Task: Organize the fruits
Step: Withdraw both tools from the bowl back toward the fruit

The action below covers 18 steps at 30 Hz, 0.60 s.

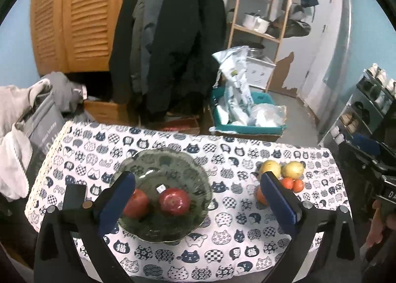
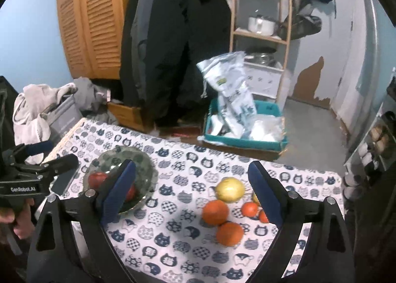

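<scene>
Left wrist view: two red apples [image 1: 174,201] lie in a grey glass bowl [image 1: 173,166] on the cat-print tablecloth [image 1: 222,245]. One apple sits between the fingers of the left gripper [image 1: 196,198], nearer the left finger; the other is partly hidden behind that left finger [image 1: 116,202]. Both fingers stand wide apart with nothing clamped. Beyond the right fingertip sit two yellow fruits [image 1: 293,169] and small orange fruits [image 1: 288,183], touching one another in a cluster.

In the right wrist view the right gripper [image 2: 193,196] is likewise spread wide and holds nothing. Between its fingers lie one yellow fruit [image 2: 230,189] and two larger oranges [image 2: 215,211], the oranges touching; smaller orange fruits [image 2: 249,208] lie just by the right finger [image 2: 266,198]. The bowl sits behind the left finger.

Behind the table hang dark coats [image 2: 173,42], with a teal bin [image 2: 247,143] on the floor.
</scene>
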Motion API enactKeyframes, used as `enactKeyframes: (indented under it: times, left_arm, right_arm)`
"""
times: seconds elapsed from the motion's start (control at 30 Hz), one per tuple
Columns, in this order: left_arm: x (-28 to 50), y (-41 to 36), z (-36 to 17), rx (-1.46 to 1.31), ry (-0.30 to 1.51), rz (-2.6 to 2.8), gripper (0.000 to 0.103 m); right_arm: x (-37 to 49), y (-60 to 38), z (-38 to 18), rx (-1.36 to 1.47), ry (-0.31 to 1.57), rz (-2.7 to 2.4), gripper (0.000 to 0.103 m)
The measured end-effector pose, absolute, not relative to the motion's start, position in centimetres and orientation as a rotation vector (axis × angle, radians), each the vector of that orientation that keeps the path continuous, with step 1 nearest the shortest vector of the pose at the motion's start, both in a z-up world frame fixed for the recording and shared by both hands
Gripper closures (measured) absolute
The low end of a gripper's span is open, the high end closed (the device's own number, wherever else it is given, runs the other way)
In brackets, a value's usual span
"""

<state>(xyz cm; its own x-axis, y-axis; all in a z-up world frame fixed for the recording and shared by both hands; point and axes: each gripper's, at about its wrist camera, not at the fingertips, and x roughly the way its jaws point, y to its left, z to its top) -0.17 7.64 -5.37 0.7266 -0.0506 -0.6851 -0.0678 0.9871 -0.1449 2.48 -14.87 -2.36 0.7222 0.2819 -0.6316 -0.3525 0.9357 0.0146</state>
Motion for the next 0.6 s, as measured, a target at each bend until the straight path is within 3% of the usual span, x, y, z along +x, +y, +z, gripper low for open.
enactKeyframes:
  times: [0.6]
  left_arm:
    - [1.4,1.7,-5.3,-0.064,0.722,-0.069,0.001]
  right_arm:
    - [2.5,-21.3,-4.0,-0.055,0.695,0.237,0.011]
